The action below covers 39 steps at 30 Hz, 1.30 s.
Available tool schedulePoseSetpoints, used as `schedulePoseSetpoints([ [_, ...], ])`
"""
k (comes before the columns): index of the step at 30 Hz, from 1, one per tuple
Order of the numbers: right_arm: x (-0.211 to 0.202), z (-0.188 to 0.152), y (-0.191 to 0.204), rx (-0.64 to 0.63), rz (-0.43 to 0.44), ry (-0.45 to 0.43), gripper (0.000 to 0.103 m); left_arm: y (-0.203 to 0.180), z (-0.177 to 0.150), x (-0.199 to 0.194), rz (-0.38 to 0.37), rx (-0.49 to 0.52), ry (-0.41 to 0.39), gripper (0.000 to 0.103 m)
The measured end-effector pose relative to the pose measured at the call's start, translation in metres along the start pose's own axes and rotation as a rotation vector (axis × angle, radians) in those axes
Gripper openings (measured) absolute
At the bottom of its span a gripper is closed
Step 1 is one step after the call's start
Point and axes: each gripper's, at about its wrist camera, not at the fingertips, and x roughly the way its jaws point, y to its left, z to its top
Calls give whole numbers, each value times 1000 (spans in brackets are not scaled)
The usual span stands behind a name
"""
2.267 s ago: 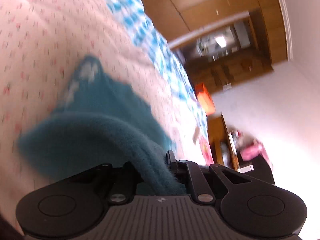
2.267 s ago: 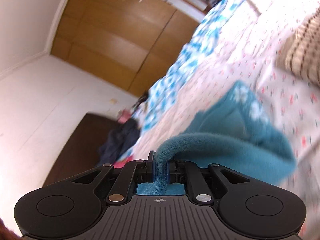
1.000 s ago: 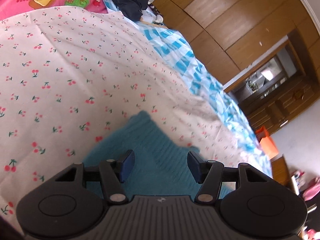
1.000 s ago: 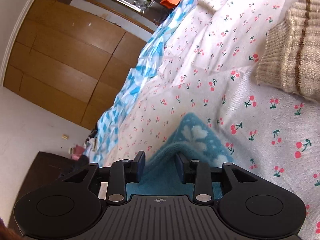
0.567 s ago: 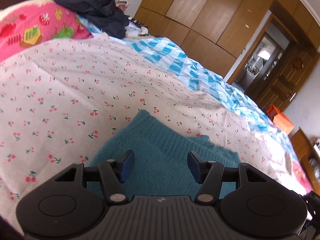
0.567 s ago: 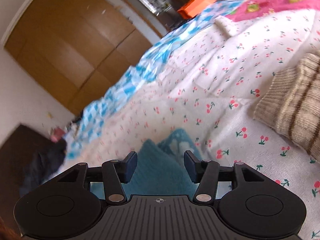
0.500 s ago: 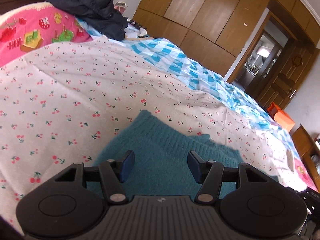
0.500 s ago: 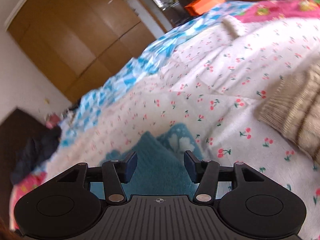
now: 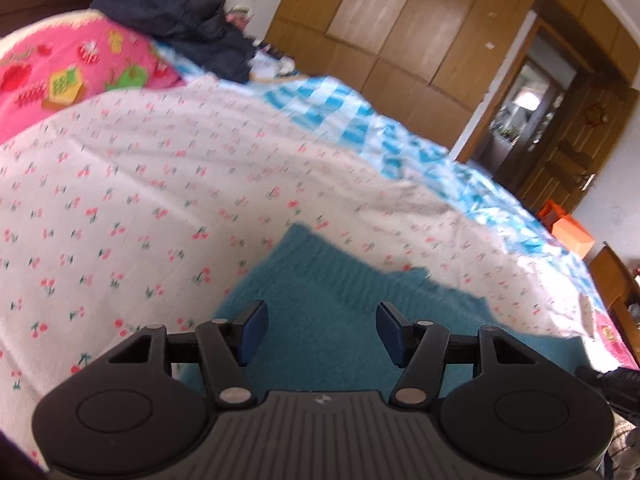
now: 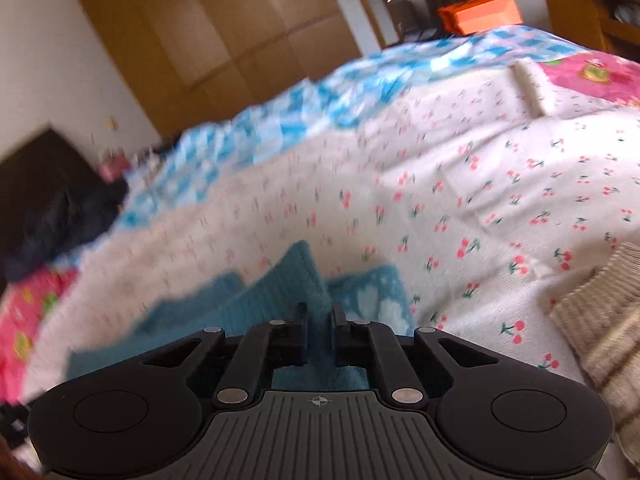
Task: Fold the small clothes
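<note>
A: Where's the teal knit garment (image 9: 340, 320)?

B: Flat on the cherry-print bedsheet (image 9: 120, 200), just under both claws. The left claw (image 9: 319, 334) hangs wide and empty above it. The right claw (image 10: 319, 326) is drawn narrow; teal fabric shows in the slit.

A: Next?

B: I'd confirm a real pinch on one layer, then lift gently and carry the edge across evenly.

A: Unclear?

B: Blur hides whether the pads bite. The garment's near edge sits behind the claws, and the beige knit (image 10: 592, 320) is cut off.
</note>
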Motion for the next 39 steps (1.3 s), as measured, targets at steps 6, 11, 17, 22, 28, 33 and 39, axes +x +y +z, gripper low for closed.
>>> schedulePoseSetpoints([
  [6, 11, -22, -31, 165, -45, -19, 8, 0, -5, 14, 24, 38, 33, 66],
  [11, 17, -39, -41, 189, -53, -37, 7, -2, -9, 12, 61, 87, 34, 67],
  [17, 1, -41, -48, 231, -14, -74, 7, 2, 13, 14, 81, 69, -18, 80],
  [22, 3, -42, -49, 236, 6, -69, 8, 6, 18, 55, 126, 43, 94, 56],
  [28, -6, -30, -45, 216, 40, -106, 8, -3, 20, 46, 162, 112, 32, 44],
  [33, 25, -43, -45, 156, -32, -49, 8, -2, 13, 64, 224, 157, 90, 51],
  [39, 14, -43, -62, 242, 47, -34, 15, -27, 22, 28, 257, 205, 53, 50],
])
